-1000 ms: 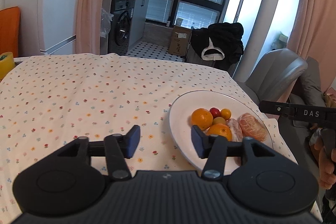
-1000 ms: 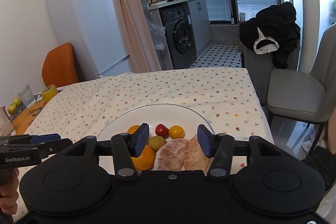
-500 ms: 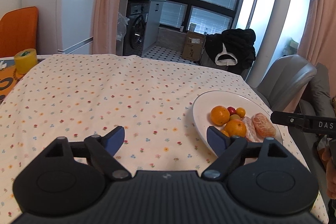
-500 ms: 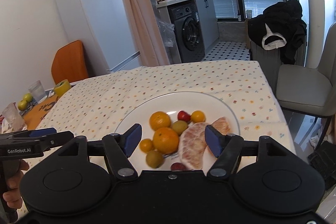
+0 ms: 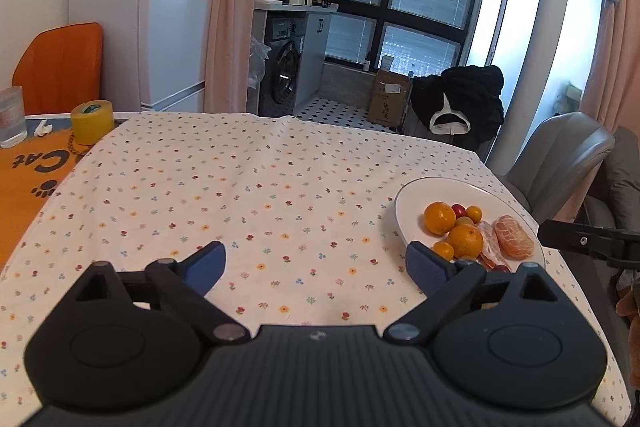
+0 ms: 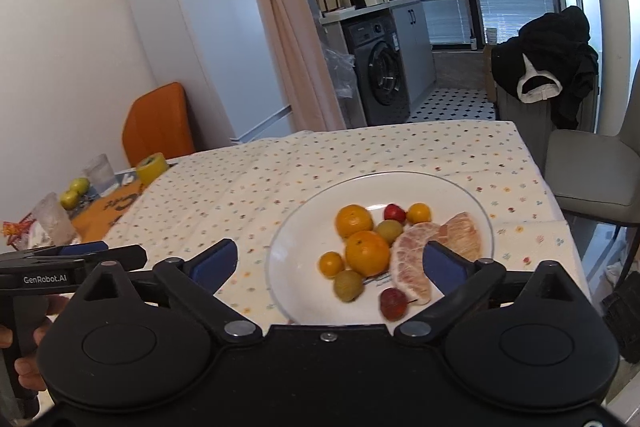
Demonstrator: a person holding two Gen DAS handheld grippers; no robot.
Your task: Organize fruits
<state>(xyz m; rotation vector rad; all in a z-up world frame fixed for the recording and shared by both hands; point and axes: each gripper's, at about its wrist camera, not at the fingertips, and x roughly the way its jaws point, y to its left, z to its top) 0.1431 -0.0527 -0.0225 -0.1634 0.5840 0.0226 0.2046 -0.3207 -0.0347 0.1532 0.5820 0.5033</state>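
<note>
Each fisheye looks forward along its own hand-held gripper, low over the bench [image 5: 280,187]. The left view faces the cloth's middle, the plate [image 5: 412,195] at right of frame. The right view sits nearer (plate [image 6: 304,227] centre frame). Both share plate, cloth and the kitchen behind.

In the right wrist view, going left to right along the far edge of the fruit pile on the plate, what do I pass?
Large orange → small red fruit → small orange fruit → peeled pomelo segment.
</note>
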